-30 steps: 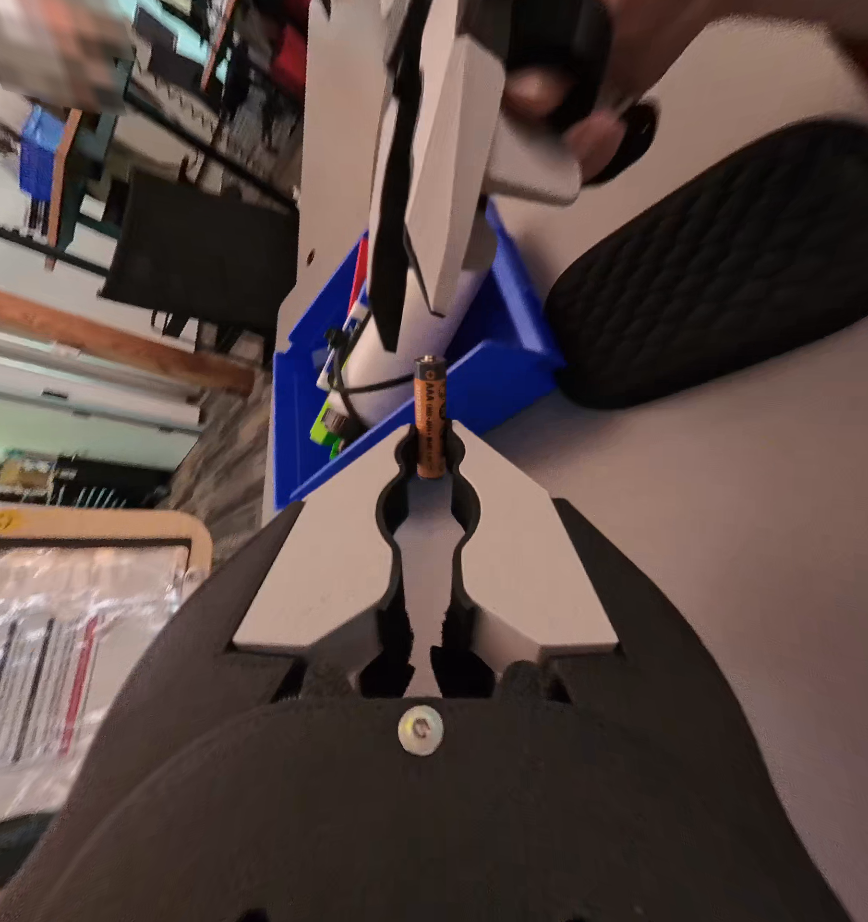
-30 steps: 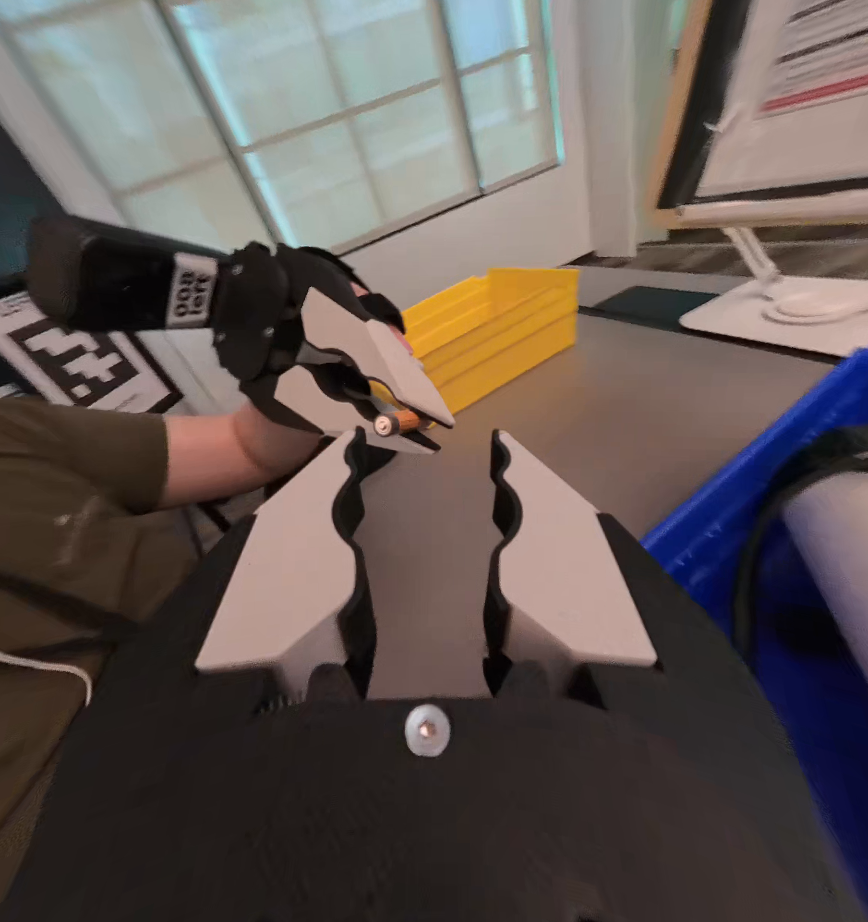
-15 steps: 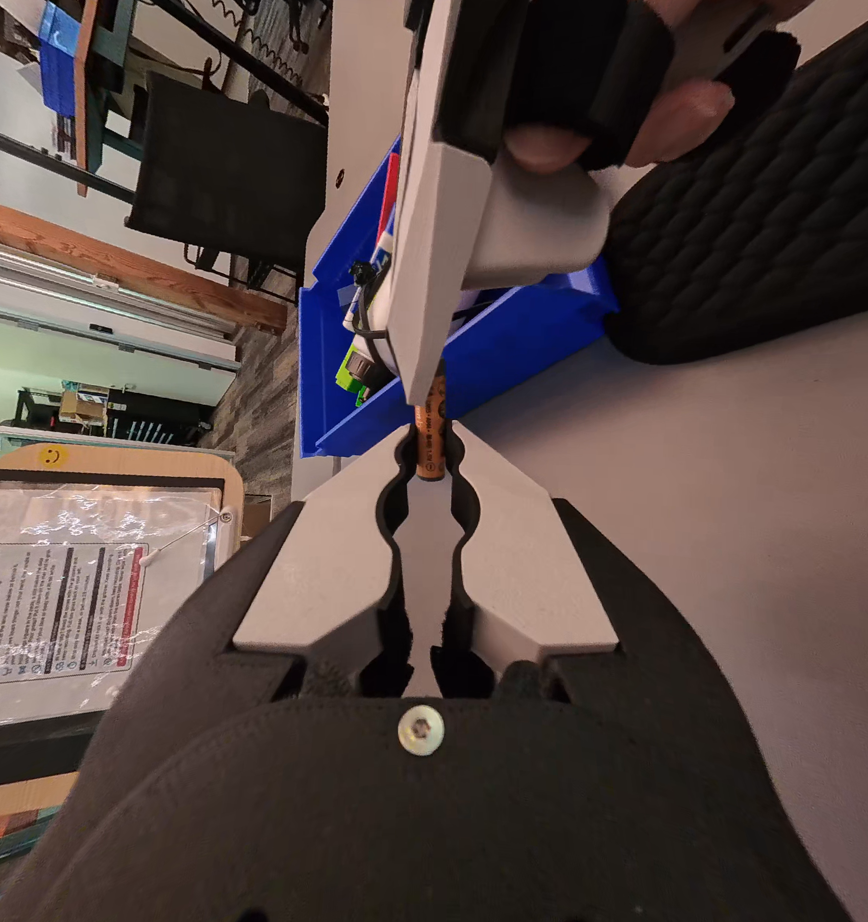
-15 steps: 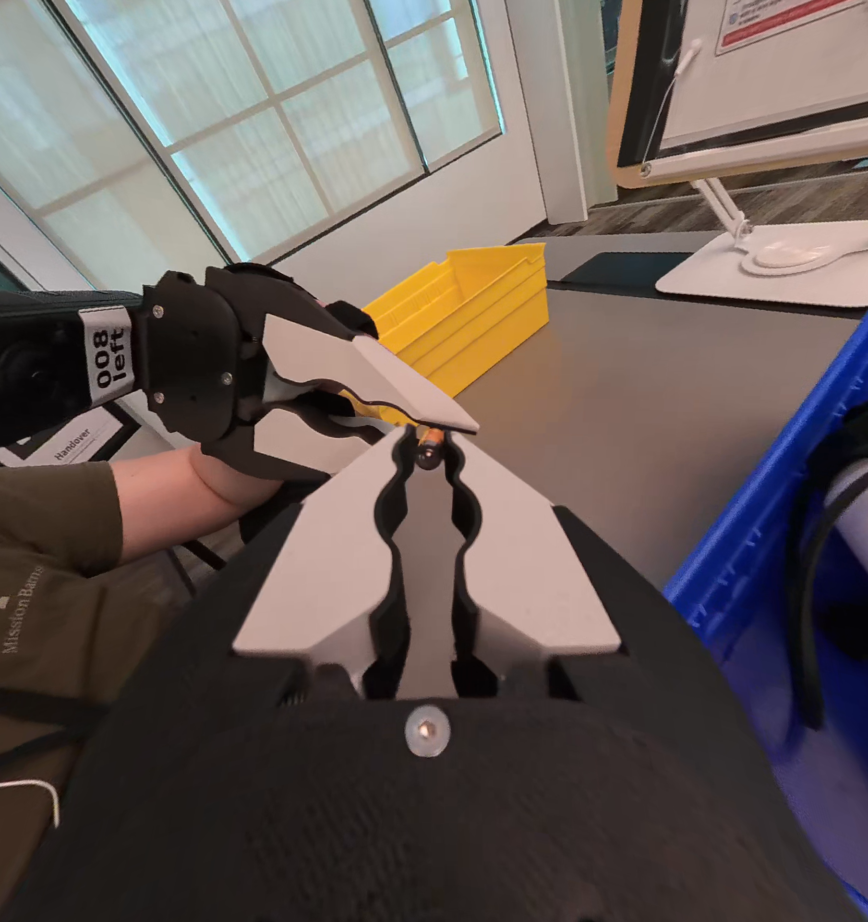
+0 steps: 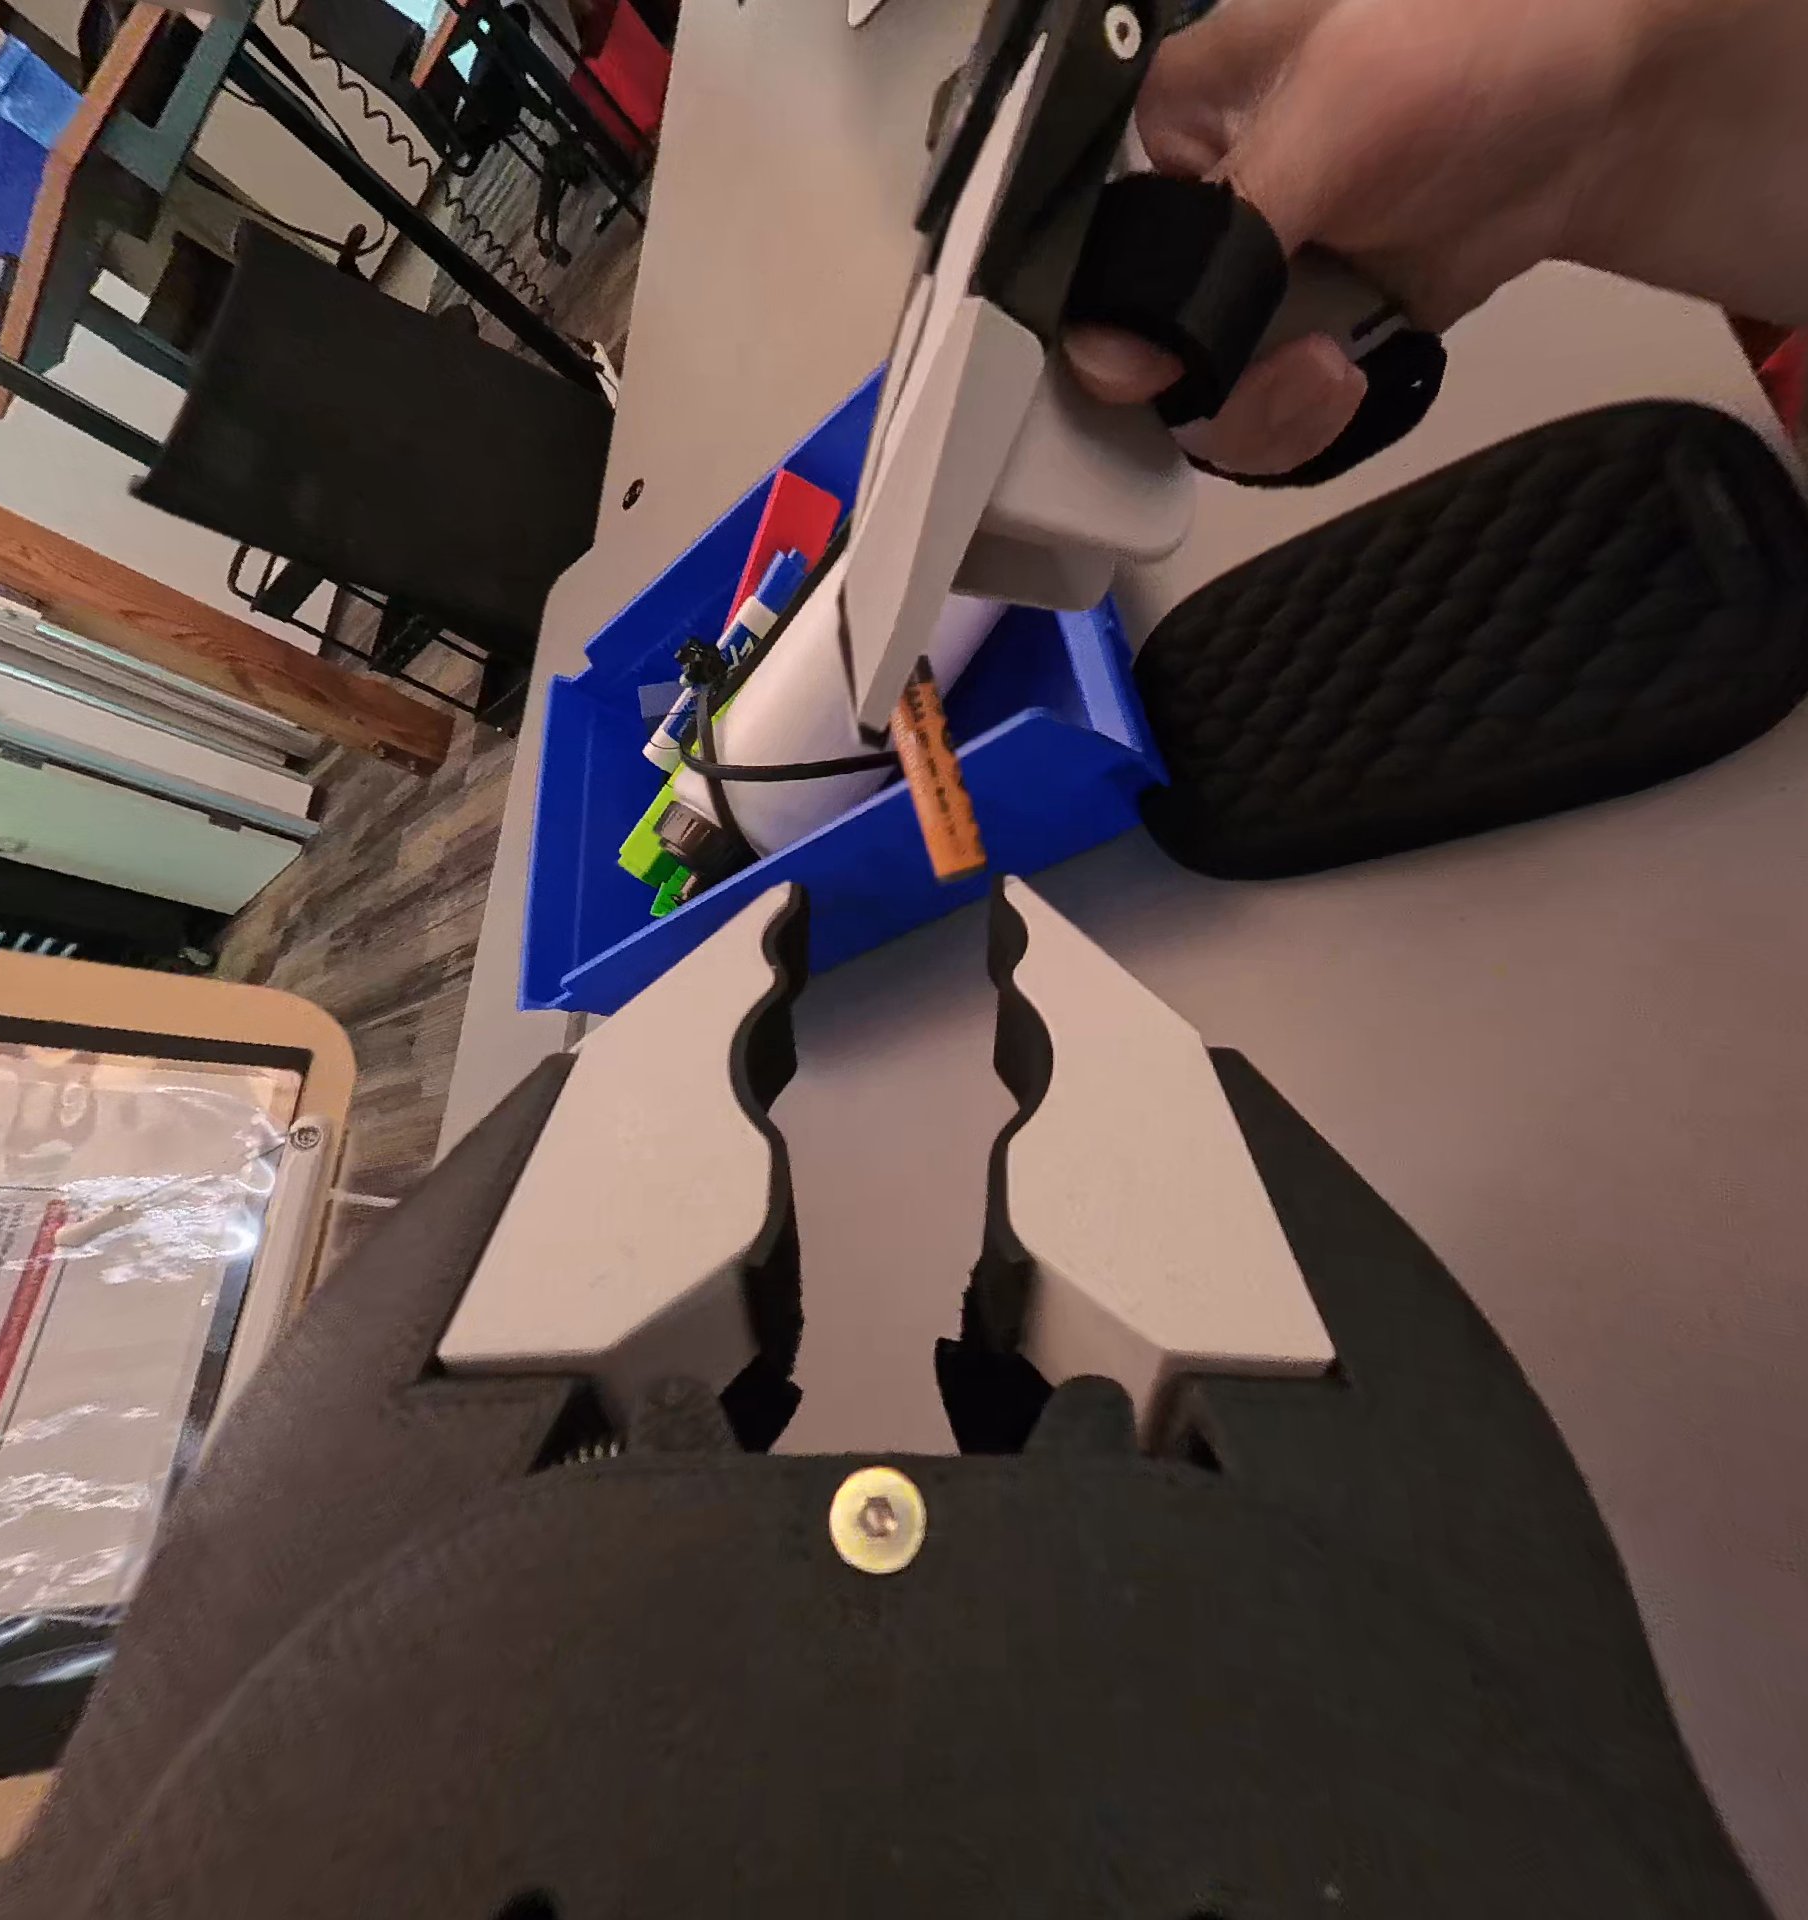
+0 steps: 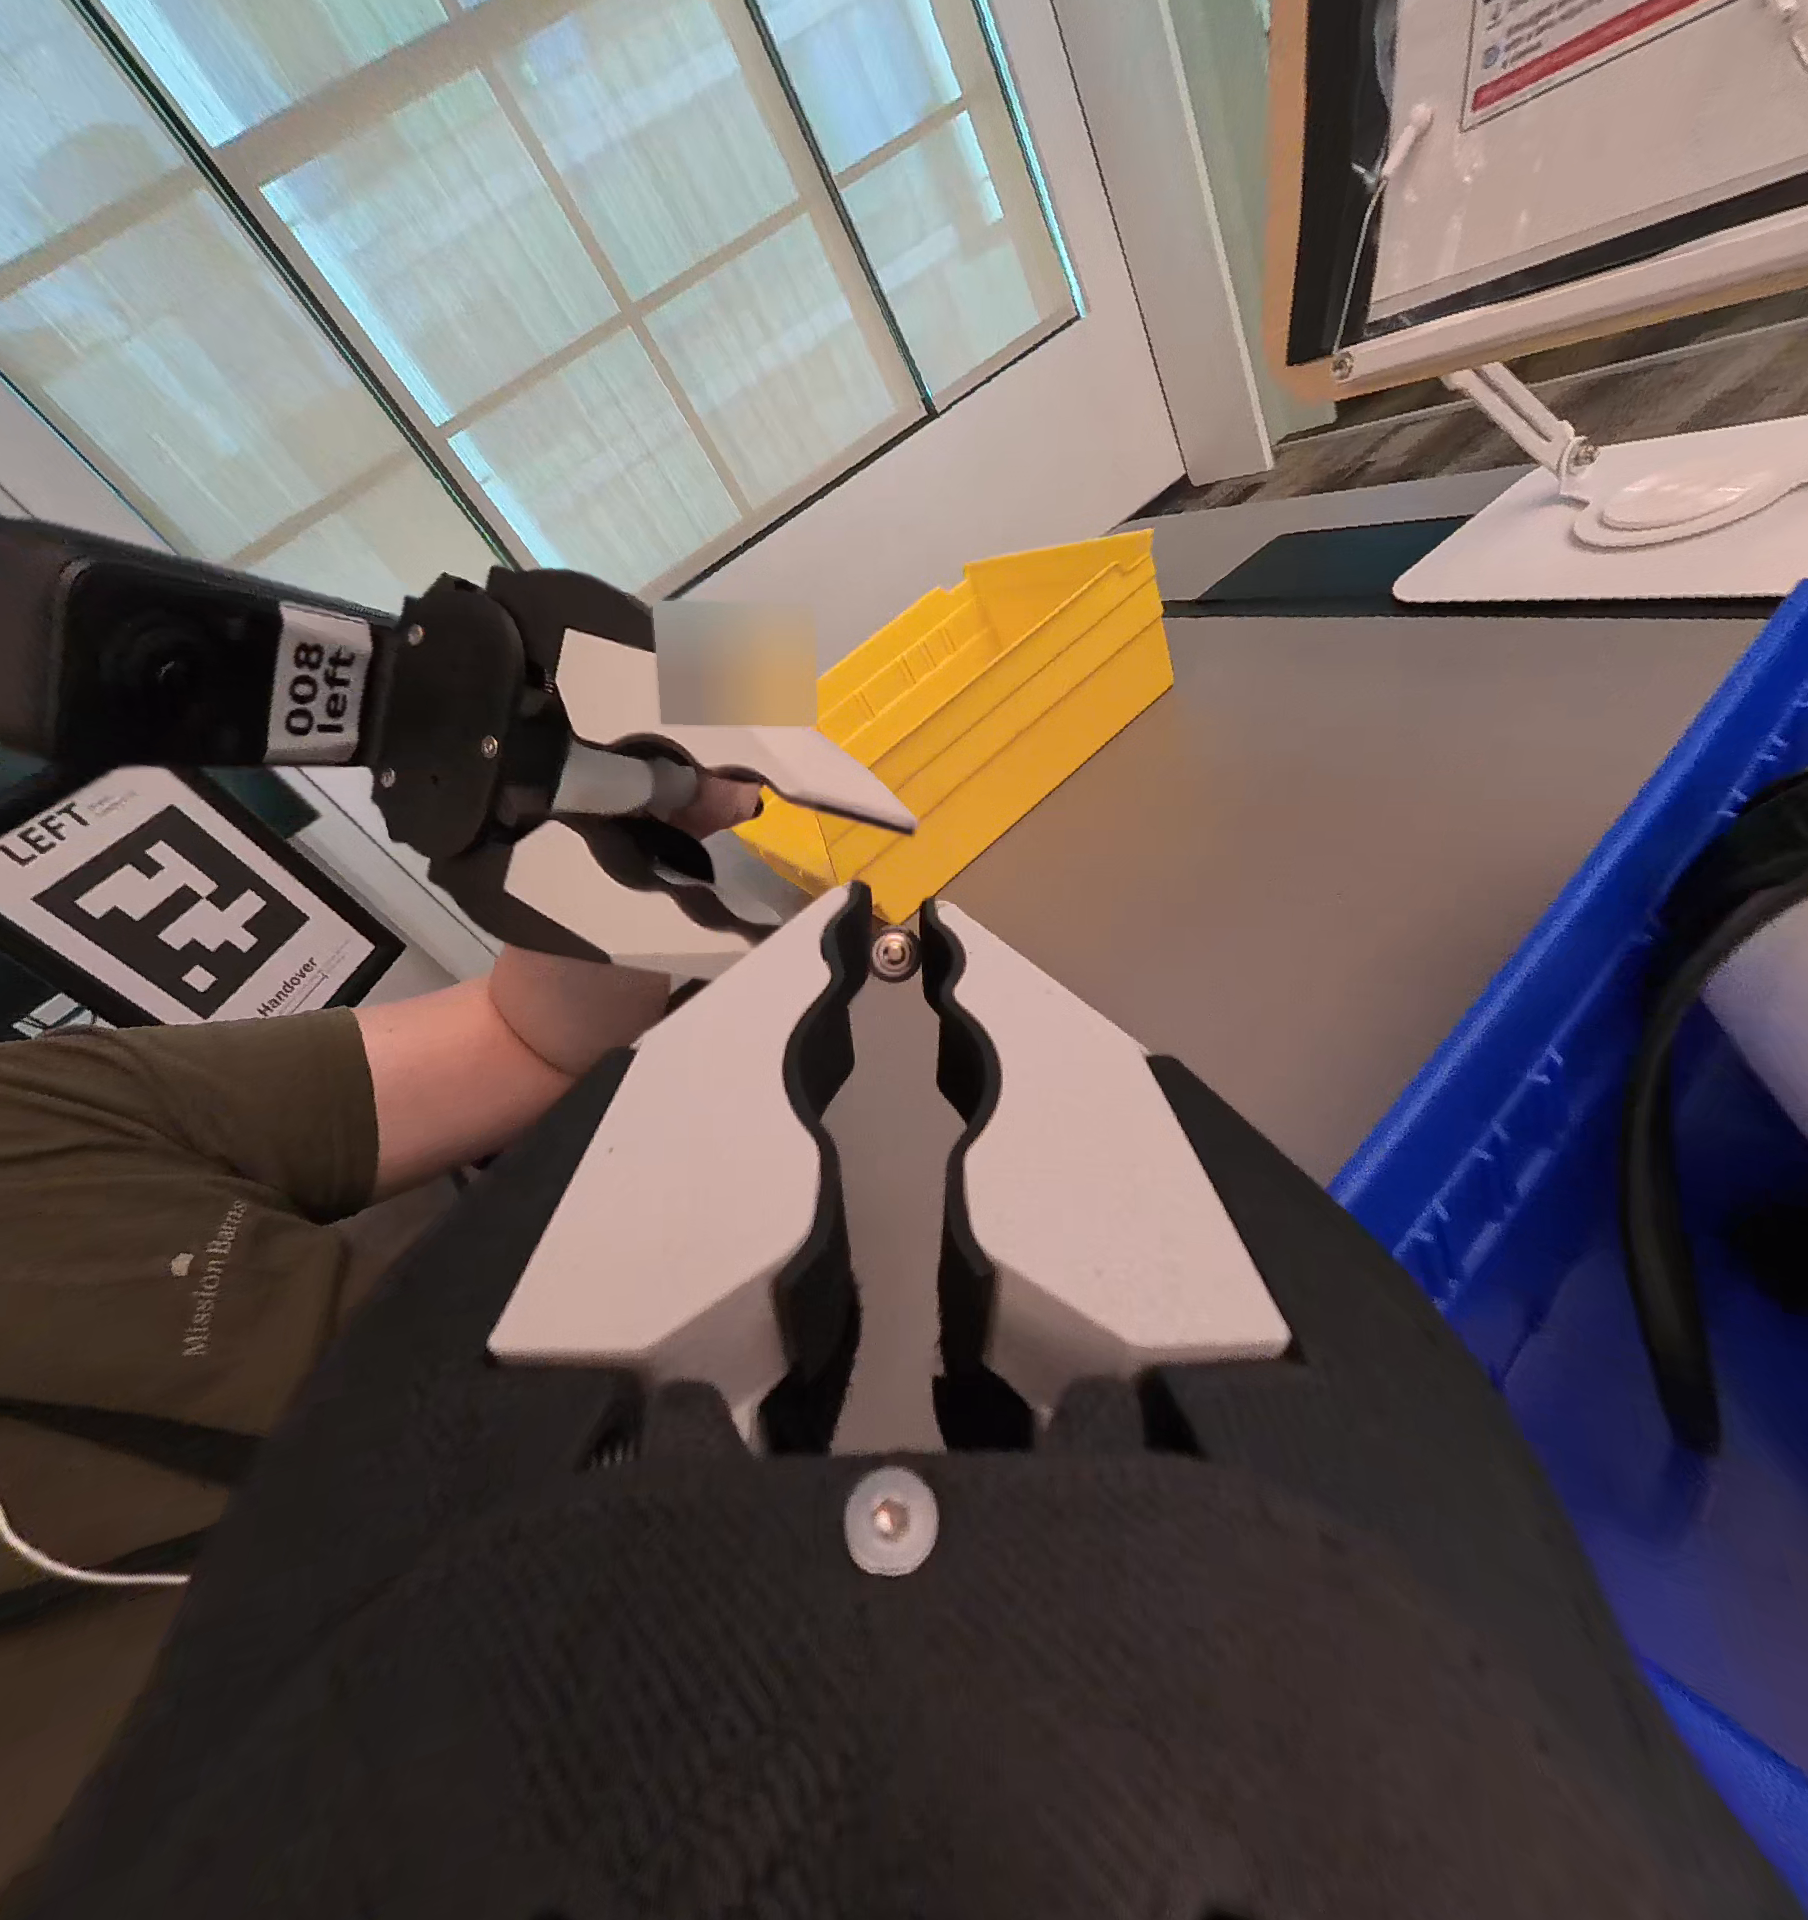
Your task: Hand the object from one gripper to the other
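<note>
A small orange battery point(image 5: 939, 792) hangs in the air, held at its top end by the tips of my right gripper point(image 5: 884, 717). In the right wrist view my right gripper point(image 6: 894, 914) is shut on the battery point(image 6: 894, 954), of which only the metal end shows. My left gripper point(image 5: 892, 906) is open and empty, its tips just below the battery and apart from it. It also shows in the right wrist view point(image 6: 827, 862), open, to the left of my right fingertips.
A blue bin point(image 5: 858, 873) with markers, a white cylinder and a cable stands on the grey table point(image 5: 1451, 1091), next to a black quilted pad point(image 5: 1482, 644). A yellow bin point(image 6: 993, 707) sits farther along the table. A framed sign on a white stand point(image 6: 1565, 208) is at the edge. Less than 4 cm separates the two grippers' tips.
My left gripper has opened and let go of the battery. My right gripper, open a second ago, has shut on the battery and now holds it alone, slightly drawn away.
</note>
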Demonstrator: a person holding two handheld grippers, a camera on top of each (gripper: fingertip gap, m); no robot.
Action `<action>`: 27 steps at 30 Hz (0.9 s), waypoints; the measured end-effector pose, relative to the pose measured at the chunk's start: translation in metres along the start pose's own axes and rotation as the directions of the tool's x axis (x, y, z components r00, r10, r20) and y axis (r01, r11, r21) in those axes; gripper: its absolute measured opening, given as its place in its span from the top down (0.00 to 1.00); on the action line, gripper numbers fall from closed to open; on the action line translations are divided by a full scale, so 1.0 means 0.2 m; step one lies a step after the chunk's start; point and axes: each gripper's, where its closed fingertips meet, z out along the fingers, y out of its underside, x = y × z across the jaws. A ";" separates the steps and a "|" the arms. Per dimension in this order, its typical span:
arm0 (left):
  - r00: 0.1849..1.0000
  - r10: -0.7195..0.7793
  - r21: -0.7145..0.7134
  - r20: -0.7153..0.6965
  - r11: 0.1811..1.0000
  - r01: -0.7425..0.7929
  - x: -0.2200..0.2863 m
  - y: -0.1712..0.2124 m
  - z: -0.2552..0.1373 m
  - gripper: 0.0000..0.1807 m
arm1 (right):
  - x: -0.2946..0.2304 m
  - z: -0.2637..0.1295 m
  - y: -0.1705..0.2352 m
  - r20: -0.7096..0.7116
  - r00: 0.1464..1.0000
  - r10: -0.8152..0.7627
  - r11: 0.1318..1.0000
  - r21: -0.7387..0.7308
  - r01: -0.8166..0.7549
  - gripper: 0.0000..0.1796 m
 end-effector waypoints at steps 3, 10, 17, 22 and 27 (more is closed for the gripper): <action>0.999 -0.034 0.008 -0.002 0.999 0.034 -0.03 0.00 -0.03 0.82 | 0.03 -0.04 -0.01 -0.030 1.000 0.003 1.000 -0.011 -0.004 0.96; 0.965 -0.252 0.104 -0.075 0.960 0.259 -0.01 -0.10 0.12 0.79 | 0.03 -0.04 -0.05 -0.088 0.995 -0.039 0.995 -0.094 0.030 0.96; 0.974 -0.206 0.175 -0.092 0.960 0.220 -0.03 -0.13 0.03 0.96 | -0.04 -0.01 -0.07 -0.050 0.992 -0.113 0.990 -0.090 0.108 0.95; 0.987 -0.159 0.188 -0.039 0.969 0.163 -0.06 -0.15 -0.01 0.96 | -0.07 0.01 -0.05 -0.002 0.994 -0.107 0.988 -0.109 0.106 0.95; 0.980 -0.198 0.208 0.022 0.960 0.189 -0.16 -0.14 -0.11 0.75 | -0.09 -0.03 -0.13 0.007 0.986 -0.166 0.982 -0.095 0.166 0.96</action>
